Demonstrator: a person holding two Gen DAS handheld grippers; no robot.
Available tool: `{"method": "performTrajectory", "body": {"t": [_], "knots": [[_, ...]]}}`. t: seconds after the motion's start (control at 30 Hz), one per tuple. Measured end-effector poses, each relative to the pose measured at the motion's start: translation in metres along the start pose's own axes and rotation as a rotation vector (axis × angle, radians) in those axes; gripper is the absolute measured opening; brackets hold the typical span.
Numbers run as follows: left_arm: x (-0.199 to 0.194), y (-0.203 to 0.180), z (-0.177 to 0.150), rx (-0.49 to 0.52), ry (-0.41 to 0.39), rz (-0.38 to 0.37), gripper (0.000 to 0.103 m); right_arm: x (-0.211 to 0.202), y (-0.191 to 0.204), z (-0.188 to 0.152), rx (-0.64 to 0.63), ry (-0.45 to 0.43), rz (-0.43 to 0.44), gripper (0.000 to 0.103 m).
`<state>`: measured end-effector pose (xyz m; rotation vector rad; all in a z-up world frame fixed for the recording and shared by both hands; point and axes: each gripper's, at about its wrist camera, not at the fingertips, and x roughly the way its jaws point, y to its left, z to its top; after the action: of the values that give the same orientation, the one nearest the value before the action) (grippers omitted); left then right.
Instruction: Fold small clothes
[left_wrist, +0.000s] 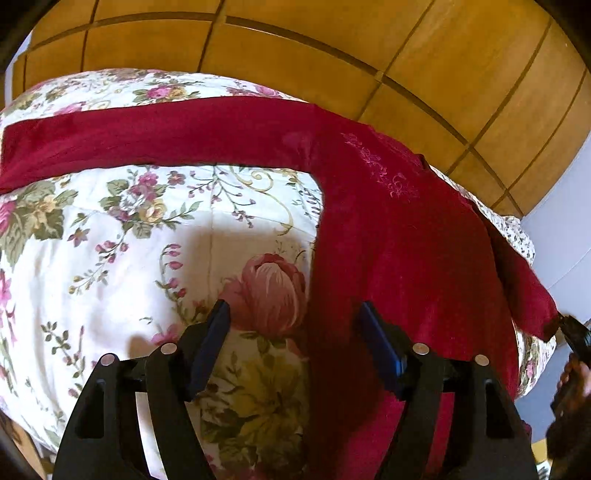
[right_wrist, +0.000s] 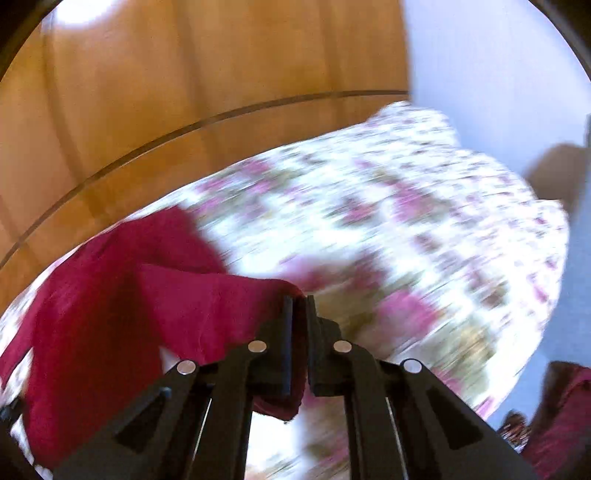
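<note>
Fingers of the left gripper are spread wide with nothing between the blue pads, held over the flowered bedspread just beside the edge of the dark red garment. Fingers of the right gripper are pressed together on a corner of that same dark red garment, which is lifted off the blurred bedspread. One long sleeve is laid out flat leftward. Wooden panelling is seen behind the bed
</note>
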<state>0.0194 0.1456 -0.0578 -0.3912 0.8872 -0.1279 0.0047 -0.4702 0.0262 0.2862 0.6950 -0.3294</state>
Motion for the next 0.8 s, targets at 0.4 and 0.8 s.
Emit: {"method": "performTrajectory", "body": {"t": [0.4,0.8], "knots": [[-0.012,-0.012,-0.030,0.107,0.056,-0.029,0.082,0.035,-0.081,0.011,0.231,-0.039,-0.150,0.057],[-0.015,-0.014,-0.047,0.118,0.061,-0.083,0.032,0.014,0.066,-0.121,-0.047,0.296,0.441,0.052]]}}
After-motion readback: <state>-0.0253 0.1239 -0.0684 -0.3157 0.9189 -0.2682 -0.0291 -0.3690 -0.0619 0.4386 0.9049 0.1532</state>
